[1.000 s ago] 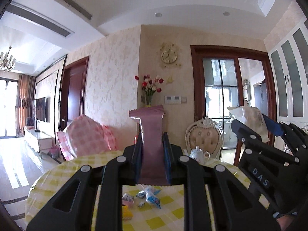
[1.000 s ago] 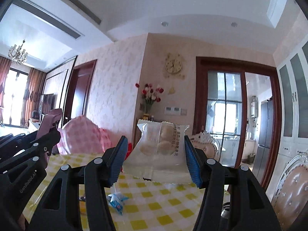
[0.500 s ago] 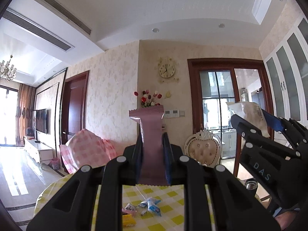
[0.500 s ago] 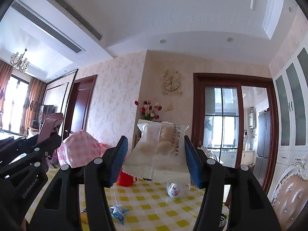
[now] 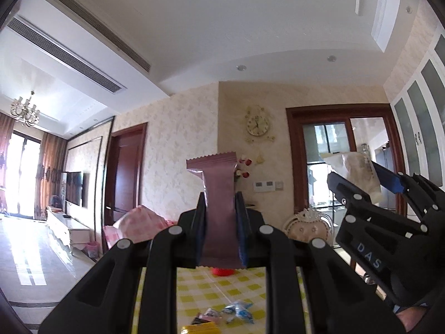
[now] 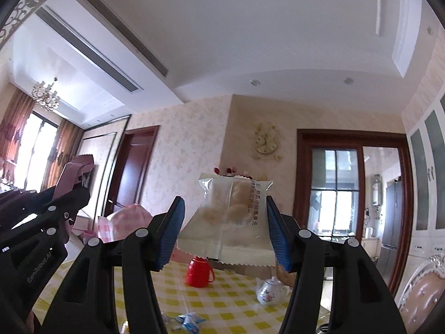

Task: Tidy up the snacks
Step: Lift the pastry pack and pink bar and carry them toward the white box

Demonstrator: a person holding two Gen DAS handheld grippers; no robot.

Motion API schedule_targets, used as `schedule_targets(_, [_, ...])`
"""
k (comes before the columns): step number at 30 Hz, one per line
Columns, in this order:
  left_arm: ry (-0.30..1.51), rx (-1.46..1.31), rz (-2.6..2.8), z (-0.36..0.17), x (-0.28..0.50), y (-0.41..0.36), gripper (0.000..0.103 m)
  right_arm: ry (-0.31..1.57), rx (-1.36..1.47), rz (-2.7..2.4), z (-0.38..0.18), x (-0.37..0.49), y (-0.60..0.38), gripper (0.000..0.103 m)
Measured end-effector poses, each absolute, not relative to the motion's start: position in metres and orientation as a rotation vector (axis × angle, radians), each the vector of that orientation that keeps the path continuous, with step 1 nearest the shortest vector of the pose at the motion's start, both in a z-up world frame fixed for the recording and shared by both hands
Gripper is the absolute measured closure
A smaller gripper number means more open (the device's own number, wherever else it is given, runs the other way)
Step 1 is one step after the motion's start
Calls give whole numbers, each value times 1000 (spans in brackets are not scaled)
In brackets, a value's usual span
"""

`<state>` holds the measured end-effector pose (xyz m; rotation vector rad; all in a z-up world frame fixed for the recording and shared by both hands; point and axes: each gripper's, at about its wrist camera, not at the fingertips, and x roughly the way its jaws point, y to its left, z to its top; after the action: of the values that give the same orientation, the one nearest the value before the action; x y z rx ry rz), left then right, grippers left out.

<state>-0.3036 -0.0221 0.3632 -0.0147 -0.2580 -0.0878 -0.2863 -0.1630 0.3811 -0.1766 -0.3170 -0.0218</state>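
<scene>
We see both packets carried high above the yellow-checked bench (image 6: 222,300), long axes upright and pointing away from the cameras. The left gripper (image 5: 221,228) has its jaws pinched tight on the narrow mauve foil snack packet (image 5: 218,194), while the right gripper (image 6: 225,231) has its jaws about half apart, pressed on the flanks of the wide clear-fronted pastry packet (image 6: 230,217). We judge the coming placement turns on descent: the loose blue-wrapped sweets (image 5: 236,310) lie below and ahead, nearer the left hand.

A red cup (image 6: 199,272) and a white teapot (image 6: 271,290) stand low in frame; a wall clock (image 6: 266,142) hangs mid-frame, with what seem flowers (image 5: 244,167) below.
</scene>
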Motion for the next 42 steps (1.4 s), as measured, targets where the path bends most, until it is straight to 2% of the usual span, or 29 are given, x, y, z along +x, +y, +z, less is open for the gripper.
schedule_targets(8, [-235, -4, 26, 352, -323, 31, 84, -309, -203, 106, 374, -292, -111, 46])
schedule_targets(14, [-152, 8, 135, 328, -322, 86, 84, -264, -208, 260, 345, -294, -64, 46])
schedule_targets(20, [-56, 61, 230, 297, -332, 131, 84, -119, -211, 492, 307, -292, -14, 46])
schedule_targets(23, [20, 88, 274, 274, -336, 156, 84, -1, -201, 638, 284, -287, 12, 46])
schedule_targets(32, [270, 123, 340, 200, -344, 225, 83, 181, -260, 812, 231, -291, 66, 46])
schedule_targets(42, [572, 45, 285, 127, -350, 308, 83, 404, -322, 974, 158, -291, 132, 46])
